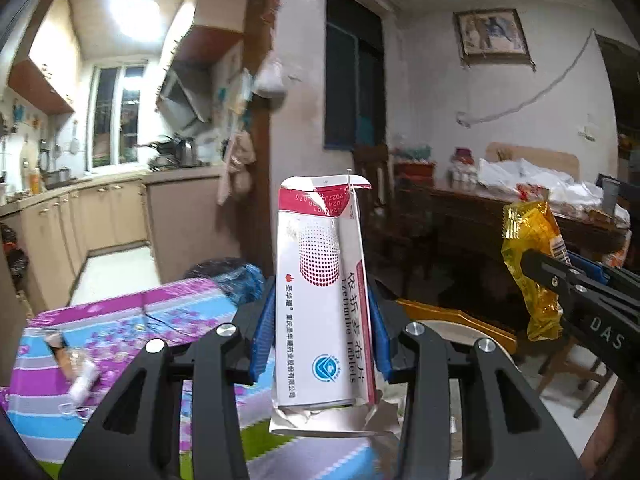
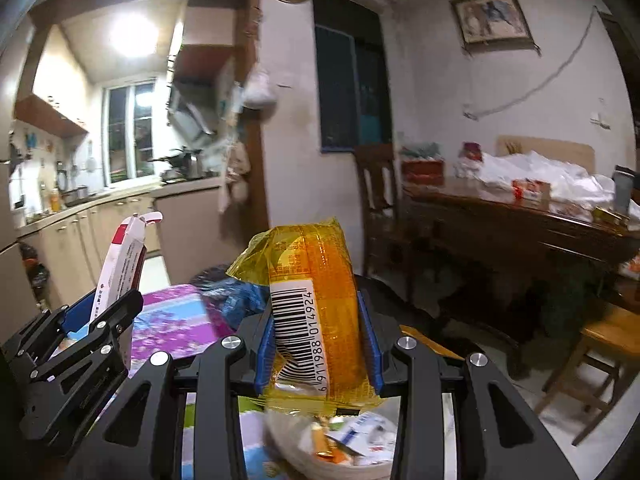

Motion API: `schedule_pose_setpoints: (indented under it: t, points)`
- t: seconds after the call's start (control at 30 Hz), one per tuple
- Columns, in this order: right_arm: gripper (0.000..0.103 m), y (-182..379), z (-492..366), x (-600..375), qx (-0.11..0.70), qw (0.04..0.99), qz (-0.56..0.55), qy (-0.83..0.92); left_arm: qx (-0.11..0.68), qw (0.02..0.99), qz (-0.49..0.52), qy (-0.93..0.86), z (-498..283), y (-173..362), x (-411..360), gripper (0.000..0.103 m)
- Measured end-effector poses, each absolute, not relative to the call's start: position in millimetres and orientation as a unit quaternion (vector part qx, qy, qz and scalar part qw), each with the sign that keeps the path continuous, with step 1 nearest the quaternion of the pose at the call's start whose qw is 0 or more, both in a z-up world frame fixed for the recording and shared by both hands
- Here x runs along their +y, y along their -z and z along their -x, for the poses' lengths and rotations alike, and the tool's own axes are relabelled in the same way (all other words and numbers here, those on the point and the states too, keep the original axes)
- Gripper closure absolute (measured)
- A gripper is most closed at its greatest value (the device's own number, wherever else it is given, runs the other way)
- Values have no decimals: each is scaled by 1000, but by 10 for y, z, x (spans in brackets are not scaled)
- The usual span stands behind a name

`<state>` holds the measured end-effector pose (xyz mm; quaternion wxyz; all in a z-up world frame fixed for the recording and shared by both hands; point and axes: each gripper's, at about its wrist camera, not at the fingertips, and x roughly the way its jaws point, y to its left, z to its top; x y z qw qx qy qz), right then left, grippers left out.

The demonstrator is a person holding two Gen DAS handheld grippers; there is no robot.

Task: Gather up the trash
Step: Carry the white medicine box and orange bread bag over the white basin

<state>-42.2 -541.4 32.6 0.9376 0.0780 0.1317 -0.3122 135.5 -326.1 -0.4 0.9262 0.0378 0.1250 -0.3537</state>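
**Two tools, each holding one piece of trash above a patterned desk**

Desk [image 1: 120, 320]: covered with a purple, blue and white floral striped cloth; it lies below and to the left of both tools. A crumpled blue bag [image 1: 236, 280] rests at its far edge.

White bowl [image 2: 304, 456]: directly beneath the right tool, holding assorted scraps; blurred.

Tablet box [image 1: 320, 300]: flattened white-and-red carton, upright, end flaps torn open. The left tool [image 1: 320, 336] is closed on it, blue pads pressing its two long sides. In the right wrist view the same box [image 2: 120, 264] appears at left, tilted.

Yellow wrapper [image 2: 316, 312]: crinkled transparent orange-yellow film with a barcode label, clamped upright between the blue pads of the right tool [image 2: 318, 340]. In the left wrist view the wrapper [image 1: 528, 264] hangs well apart from the box, to its right.
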Motion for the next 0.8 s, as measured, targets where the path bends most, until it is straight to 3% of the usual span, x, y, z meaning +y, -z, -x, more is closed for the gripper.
schedule_pose_setpoints:
  t: [0.47,0.8]
  points:
    - [66,75,-64,-6608,258,894,-178,319,285,852,-134,418,-1548,424,-4376,64]
    - [66,432,-310,-7065,323,869,-212,310,370,818,-162,410,-1766,710,-4701,64]
